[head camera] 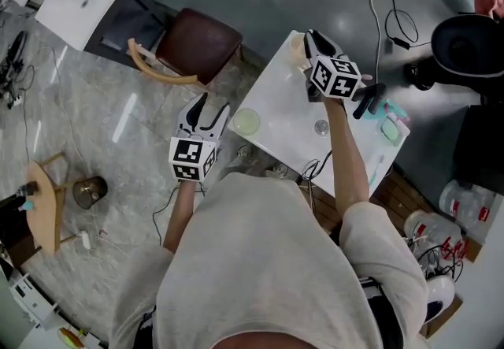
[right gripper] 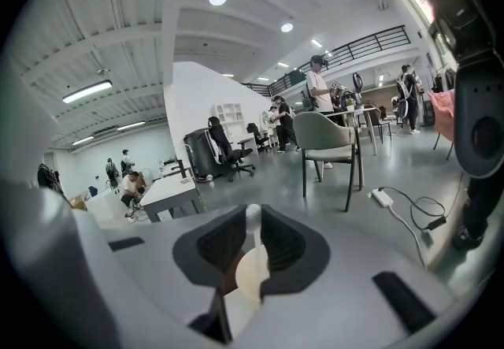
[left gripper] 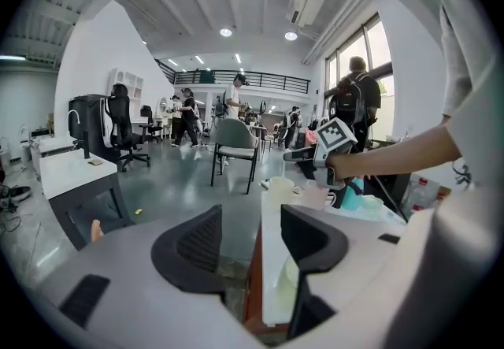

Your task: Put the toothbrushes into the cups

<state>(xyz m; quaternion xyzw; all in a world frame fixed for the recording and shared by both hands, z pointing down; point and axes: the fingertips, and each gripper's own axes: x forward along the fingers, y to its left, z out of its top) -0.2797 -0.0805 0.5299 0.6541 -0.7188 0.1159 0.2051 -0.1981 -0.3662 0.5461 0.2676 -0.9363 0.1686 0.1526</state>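
Left gripper (head camera: 209, 108) hung open and empty off the white rectangular surface's (head camera: 276, 107) left edge. Right gripper (right gripper: 252, 243) was clamped on a slim white plastic toothbrush (right gripper: 252, 218) just above the cream round cup (head camera: 297, 48). I'd keep it upright, centre it over the mouth, and let go only once it's inside.

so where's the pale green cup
Head view: the pale green cup stands on the white table's left edge, just right of the left gripper.
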